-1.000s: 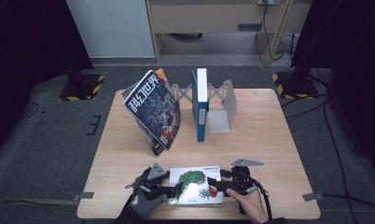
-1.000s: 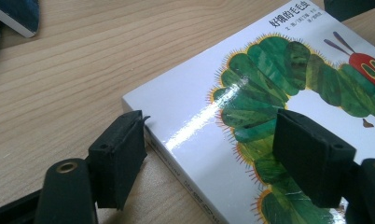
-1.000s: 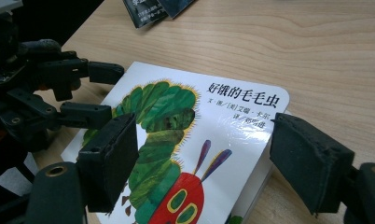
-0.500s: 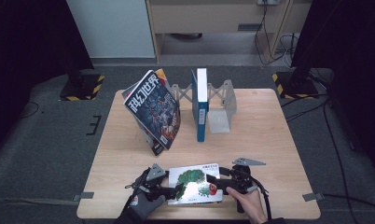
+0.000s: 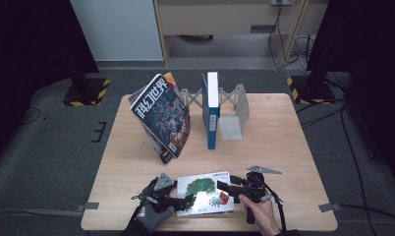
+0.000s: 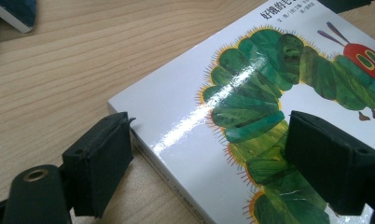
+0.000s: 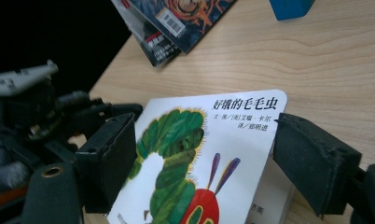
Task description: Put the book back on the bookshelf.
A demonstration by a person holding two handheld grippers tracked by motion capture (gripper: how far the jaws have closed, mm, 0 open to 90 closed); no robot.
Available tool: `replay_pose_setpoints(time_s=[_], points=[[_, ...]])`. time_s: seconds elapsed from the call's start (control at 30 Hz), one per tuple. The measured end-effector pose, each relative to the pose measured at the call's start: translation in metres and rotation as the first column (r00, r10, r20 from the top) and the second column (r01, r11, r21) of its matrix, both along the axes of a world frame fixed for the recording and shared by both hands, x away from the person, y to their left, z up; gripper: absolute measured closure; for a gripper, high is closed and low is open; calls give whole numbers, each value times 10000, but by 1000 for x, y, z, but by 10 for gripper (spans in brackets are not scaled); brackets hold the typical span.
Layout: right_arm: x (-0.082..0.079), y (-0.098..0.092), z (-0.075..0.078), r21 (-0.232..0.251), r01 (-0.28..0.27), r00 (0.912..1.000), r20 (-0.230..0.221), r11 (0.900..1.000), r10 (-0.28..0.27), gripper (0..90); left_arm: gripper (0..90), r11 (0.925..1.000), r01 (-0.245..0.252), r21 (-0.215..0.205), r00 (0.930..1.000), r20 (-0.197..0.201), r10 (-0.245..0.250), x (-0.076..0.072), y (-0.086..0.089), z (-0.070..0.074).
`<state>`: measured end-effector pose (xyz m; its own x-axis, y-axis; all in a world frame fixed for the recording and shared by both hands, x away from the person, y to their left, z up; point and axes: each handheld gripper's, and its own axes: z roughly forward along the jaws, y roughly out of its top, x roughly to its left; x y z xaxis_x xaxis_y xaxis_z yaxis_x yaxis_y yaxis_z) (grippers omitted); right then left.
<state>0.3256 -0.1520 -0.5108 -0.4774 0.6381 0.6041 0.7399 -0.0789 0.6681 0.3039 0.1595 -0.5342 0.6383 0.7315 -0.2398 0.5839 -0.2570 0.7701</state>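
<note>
A white picture book with a green caterpillar on its cover [image 5: 205, 192] lies near the table's front edge. My left gripper [image 5: 185, 200] is at its left corner. In the left gripper view the jaws [image 6: 213, 154] have just been opening: one pad [image 6: 99, 163] stands beside the spine, the other [image 6: 332, 163] is over the cover, and neither presses. My right gripper [image 5: 224, 189] comes in from the right. Its jaws [image 7: 199, 154] straddle the book [image 7: 199, 154], one pad on the cover and one at the far edge, and that side is tilted up.
A magazine [image 5: 161, 115] leans at the table's middle left. A blue book [image 5: 211, 110] stands upright in a grey metal rack [image 5: 235, 105] behind. Bare wood [image 5: 284, 142] lies between the rack and the hands. The table's front edge [image 5: 210, 227] is close under both hands.
</note>
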Motion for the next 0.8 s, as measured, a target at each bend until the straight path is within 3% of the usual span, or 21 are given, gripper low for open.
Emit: replay_pose_setpoints(time_s=[0.1,0.27,0.53,0.8], points=[[2,-2,0,500,165,9997,-202,9986,-155,234,128,10000,-8,-32,10000,7,8,-3,0,0],[1,0,-2,229,249,9995,-175,9994,-245,230,123,9998,-9,178,10000,58,8,-5,-2,0],[-2,0,-8,321,539,9971,-561,9980,-521,223,119,9996,-67,267,9999,92,64,-6,-4,0],[-2,-3,-13,831,682,9929,-1030,9942,-595,215,118,9993,-190,326,9998,75,188,-8,-5,0]])
